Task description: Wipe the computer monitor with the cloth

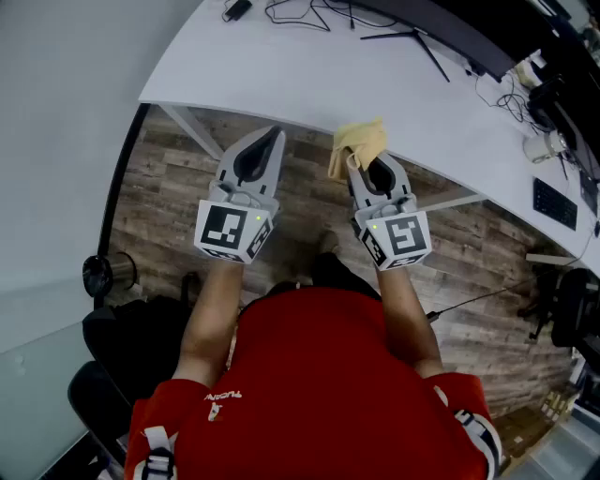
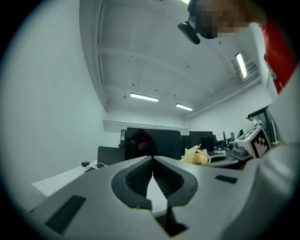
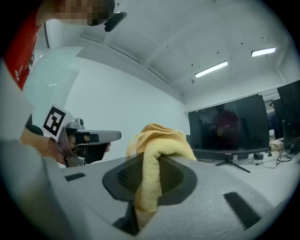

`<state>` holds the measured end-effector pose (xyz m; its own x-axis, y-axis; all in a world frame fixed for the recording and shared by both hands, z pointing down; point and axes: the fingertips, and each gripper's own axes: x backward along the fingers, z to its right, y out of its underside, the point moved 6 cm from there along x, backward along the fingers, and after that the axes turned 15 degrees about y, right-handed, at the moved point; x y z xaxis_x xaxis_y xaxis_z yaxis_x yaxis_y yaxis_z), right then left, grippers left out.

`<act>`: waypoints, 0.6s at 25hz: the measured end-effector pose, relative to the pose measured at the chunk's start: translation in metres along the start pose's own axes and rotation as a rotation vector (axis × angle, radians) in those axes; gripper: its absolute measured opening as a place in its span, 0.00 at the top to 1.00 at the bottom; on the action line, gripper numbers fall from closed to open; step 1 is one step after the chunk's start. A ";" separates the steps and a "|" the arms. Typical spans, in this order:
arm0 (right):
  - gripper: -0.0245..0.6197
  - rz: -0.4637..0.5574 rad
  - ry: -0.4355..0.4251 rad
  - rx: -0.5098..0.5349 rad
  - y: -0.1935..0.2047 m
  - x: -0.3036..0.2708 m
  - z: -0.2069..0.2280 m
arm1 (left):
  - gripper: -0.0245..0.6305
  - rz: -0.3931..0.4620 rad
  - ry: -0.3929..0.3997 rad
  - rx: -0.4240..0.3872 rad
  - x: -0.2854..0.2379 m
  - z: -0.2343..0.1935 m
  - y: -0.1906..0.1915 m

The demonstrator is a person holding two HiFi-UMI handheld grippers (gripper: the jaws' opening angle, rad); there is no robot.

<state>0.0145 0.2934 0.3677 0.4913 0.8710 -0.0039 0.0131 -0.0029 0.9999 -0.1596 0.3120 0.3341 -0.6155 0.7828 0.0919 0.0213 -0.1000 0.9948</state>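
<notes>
A yellow cloth (image 1: pixel 357 146) is bunched between the jaws of my right gripper (image 1: pixel 354 161), which is shut on it; in the right gripper view the cloth (image 3: pixel 157 154) drapes over the jaws. A dark computer monitor (image 3: pixel 228 131) on a thin stand rises ahead of it on the white desk (image 1: pixel 309 80); the monitor (image 1: pixel 450 28) runs along the desk's far edge. My left gripper (image 1: pixel 277 133) is held beside the right one, just short of the desk edge, jaws shut with nothing in them. The monitor (image 2: pixel 152 143) also appears beyond the left jaws.
Cables (image 1: pixel 300 13) and a small black adapter (image 1: pixel 236 9) lie on the desk's far part. More dark screens and clutter (image 1: pixel 553 103) stand at the right. A black chair (image 1: pixel 112 347) is at my lower left on the wooden floor (image 1: pixel 169 197).
</notes>
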 end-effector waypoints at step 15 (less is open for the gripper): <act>0.85 0.029 -0.108 -0.062 0.001 -0.063 0.071 | 0.95 -0.039 -0.044 -0.014 -0.100 -0.019 0.015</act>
<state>0.0460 0.2037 0.3676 0.5816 0.8131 0.0265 -0.0542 0.0063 0.9985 -0.1127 0.2206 0.3386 -0.5801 0.8126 0.0557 -0.0129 -0.0775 0.9969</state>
